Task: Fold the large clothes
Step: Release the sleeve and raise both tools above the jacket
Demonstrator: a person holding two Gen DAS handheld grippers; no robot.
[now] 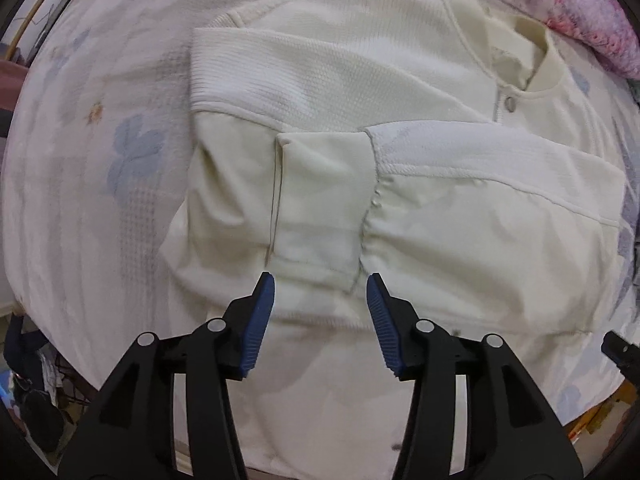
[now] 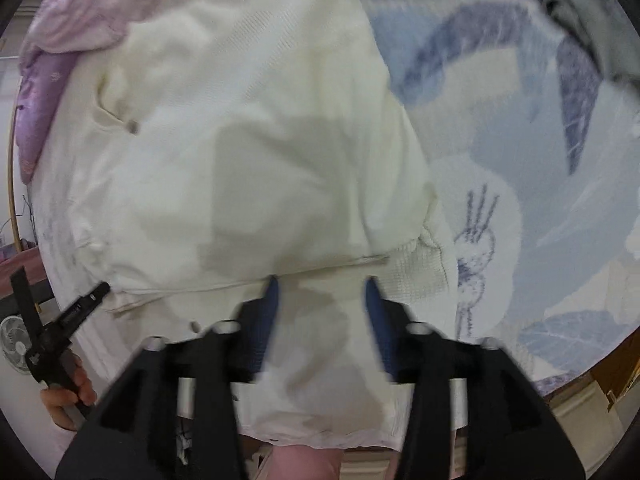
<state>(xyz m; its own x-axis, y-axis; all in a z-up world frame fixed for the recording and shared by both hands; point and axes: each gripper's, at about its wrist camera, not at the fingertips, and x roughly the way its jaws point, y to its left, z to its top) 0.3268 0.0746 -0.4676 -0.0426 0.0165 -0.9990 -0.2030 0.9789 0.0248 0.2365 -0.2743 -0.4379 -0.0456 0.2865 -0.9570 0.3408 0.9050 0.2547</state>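
A cream snap-front jacket [image 1: 400, 72] lies flat on a bed, collar [image 1: 544, 68] at the upper right. Both sleeves are folded across its body, and one smooth cuff [image 1: 320, 184] lies at the middle. My left gripper [image 1: 320, 292] points straight down over that cuff's near end, open, with nothing between its blue pads [image 1: 260, 320]. The right wrist view is blurred. There my right gripper [image 2: 320, 292] hangs open above the jacket [image 2: 260, 140] near a fold edge, empty. The left gripper [image 2: 68, 320] and the hand [image 2: 64, 396] holding it show at the lower left.
The bed carries a white sheet with blue flowers [image 1: 100, 160], seen also as the sheet [image 2: 520, 160] to the jacket's right. A pink-purple blanket [image 1: 560, 0] lies past the collar. A grey cloth [image 2: 592, 20] lies at the far right. The bed's edge and a fan [image 2: 14, 344] are near.
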